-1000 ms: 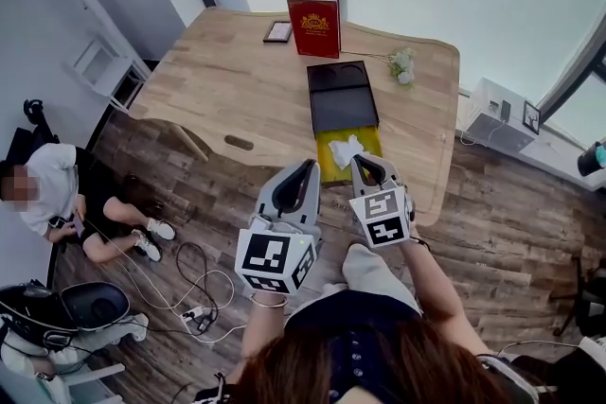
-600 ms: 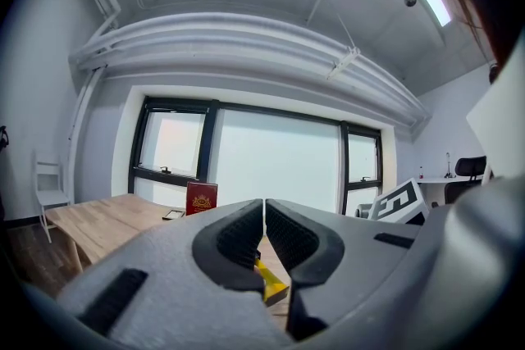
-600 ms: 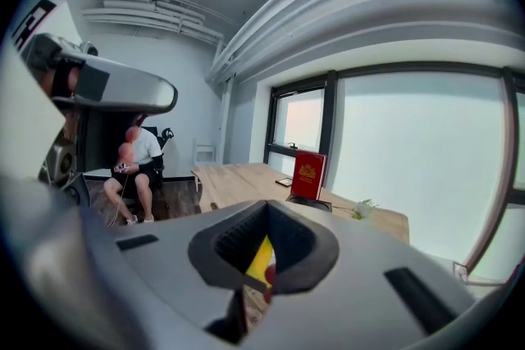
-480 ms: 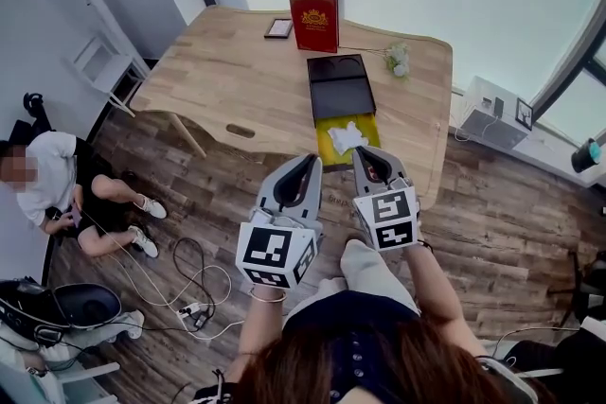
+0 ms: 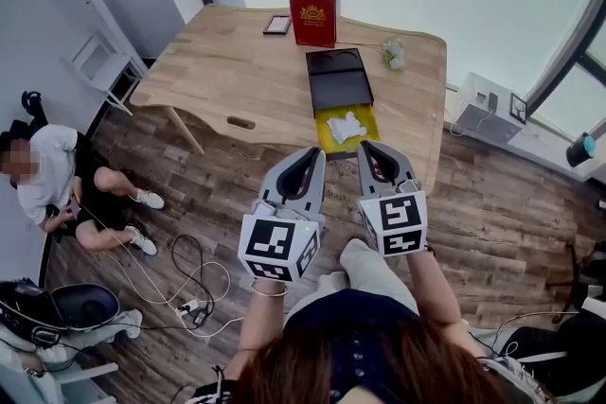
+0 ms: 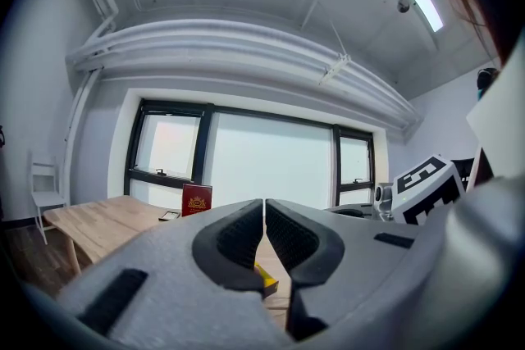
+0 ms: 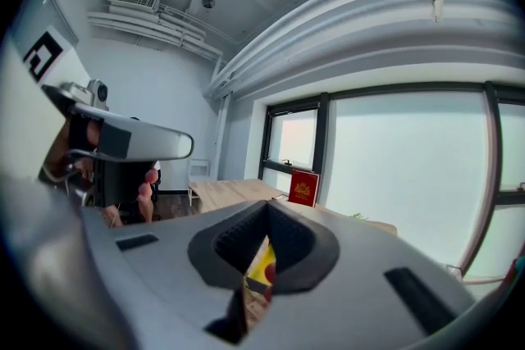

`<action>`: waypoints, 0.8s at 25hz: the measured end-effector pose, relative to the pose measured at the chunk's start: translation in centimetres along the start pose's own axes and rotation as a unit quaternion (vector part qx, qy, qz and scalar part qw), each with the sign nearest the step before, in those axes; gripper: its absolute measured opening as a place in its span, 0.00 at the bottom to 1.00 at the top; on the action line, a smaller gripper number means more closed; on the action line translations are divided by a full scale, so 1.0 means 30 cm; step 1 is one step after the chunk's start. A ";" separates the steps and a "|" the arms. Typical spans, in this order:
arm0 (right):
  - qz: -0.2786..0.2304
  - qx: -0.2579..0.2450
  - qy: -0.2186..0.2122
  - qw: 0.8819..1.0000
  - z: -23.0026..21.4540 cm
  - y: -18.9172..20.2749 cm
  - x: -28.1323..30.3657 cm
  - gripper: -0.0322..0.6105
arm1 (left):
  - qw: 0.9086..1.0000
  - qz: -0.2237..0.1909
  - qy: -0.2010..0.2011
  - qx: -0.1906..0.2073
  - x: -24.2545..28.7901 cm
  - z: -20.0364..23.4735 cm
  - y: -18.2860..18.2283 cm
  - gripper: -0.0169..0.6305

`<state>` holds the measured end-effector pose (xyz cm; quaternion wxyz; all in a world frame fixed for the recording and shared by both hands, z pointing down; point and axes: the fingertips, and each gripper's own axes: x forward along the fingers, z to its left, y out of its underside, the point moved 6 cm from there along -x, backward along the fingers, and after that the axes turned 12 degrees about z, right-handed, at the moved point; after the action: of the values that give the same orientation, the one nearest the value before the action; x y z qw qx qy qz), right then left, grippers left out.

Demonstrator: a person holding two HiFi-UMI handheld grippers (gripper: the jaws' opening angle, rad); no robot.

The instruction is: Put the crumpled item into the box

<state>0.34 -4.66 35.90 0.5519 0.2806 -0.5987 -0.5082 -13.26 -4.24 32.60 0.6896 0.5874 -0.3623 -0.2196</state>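
Apparently the placing step is done. Crumpled item (image 5: 346, 125), white, lies inside the yellow box (image 5: 324, 139) at the near right part of the counter (image 5: 237, 71). It sits within the box walls and nothing touches it.

Left gripper (image 5: 308, 156): pressed together, only a hairline slit between the pads in the left gripper view, nothing pinched. It is raised, near the person, well apart from the box.

Right gripper (image 5: 371, 149): tips meeting, nothing held. The yellow seen through the gap lower down in the right gripper view looks like the box beyond, not a held thing. It is also raised and clear of the counter, just right of the left gripper.

Black lid (image 5: 338, 80) (or tray; cannot tell which) lies open, touching the far end of the box. Red book (image 5: 312, 16) stands upright at the far edge. A person (image 5: 57, 184) sits on the floor, far left, uninvolved.

Judgement: the item is in the box, so the task as worded looks complete. What is left, if anything, is closing the box with the black lid, which the task does not name
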 end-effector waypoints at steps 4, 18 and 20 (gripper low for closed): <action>-0.014 -0.001 0.009 1.000 0.009 -0.012 -0.044 0.09 | 1.000 0.000 0.003 0.000 -0.013 -0.008 0.003 0.08; -0.052 -0.002 0.018 0.998 0.001 -0.062 -0.186 0.09 | 1.000 0.003 0.005 0.002 -0.020 -0.071 -0.003 0.08; -0.055 -0.004 0.017 0.998 -0.004 -0.063 -0.205 0.09 | 1.000 0.005 0.002 0.003 -0.020 -0.087 -0.001 0.08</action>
<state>1.47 0.20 31.86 0.5346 0.3197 -0.5707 -0.5350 -11.68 -2.11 32.29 0.6896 0.5881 -0.3647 -0.2137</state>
